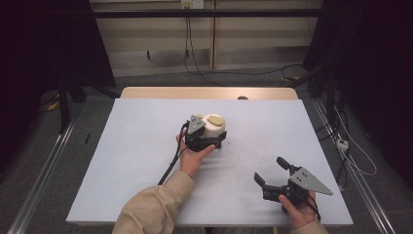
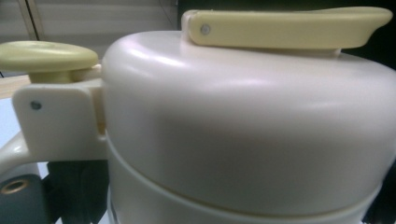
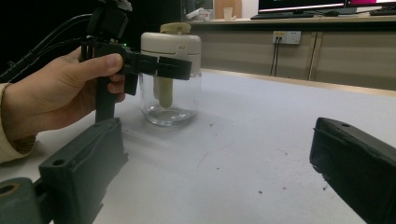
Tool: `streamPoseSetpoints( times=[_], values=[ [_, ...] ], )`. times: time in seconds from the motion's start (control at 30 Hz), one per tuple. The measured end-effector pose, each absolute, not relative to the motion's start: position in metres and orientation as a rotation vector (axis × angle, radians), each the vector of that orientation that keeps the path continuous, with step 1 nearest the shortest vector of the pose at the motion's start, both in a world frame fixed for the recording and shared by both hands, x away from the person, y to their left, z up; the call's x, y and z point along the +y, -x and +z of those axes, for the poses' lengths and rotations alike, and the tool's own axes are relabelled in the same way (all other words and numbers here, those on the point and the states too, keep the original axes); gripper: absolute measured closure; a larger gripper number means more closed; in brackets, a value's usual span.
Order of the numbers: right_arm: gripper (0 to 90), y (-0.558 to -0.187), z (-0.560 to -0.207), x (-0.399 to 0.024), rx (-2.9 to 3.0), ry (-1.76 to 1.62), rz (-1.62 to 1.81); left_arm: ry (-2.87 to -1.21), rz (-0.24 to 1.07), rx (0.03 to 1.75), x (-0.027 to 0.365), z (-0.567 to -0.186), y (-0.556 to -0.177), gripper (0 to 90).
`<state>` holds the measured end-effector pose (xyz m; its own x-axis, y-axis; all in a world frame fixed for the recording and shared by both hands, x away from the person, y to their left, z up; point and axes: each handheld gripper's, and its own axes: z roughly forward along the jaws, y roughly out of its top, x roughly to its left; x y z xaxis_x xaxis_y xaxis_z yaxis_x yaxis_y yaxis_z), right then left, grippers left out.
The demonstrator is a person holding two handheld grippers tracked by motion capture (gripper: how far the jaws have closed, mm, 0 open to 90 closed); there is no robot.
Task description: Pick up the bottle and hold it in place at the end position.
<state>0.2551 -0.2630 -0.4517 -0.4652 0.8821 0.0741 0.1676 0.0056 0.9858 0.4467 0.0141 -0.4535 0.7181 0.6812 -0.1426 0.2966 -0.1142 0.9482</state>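
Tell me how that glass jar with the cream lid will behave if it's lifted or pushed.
The jar looks empty with clear glass, so probably fragile and slippery. Its bulky cream lid may make it top-heavy, apt to tip if pushed high. The left gripper grips near the lid.

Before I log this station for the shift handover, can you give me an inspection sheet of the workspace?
Surface: pale table, a few dark specks.
Job's things: jar, clear glass, cream lid, upright.
Clutter: nothing seen.
Grippers: left gripper at the jar, fingers around it under the lid; right gripper open, apart from the jar.
Cables: one trails from left gripper; others on the floor.
Surroundings: dark curtains, wall sockets.
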Motion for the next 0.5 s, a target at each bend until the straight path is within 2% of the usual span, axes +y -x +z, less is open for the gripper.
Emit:
streamPoseSetpoints(
  times=[0.5],
  values=[
    [2.7, -0.2583, -0.4517, -0.2599, 1.697, -1.093, 1.502, -1.725, 0.398, 0.762, 0.0175, -0.4562, -0.4419, 5.6]
  ],
)
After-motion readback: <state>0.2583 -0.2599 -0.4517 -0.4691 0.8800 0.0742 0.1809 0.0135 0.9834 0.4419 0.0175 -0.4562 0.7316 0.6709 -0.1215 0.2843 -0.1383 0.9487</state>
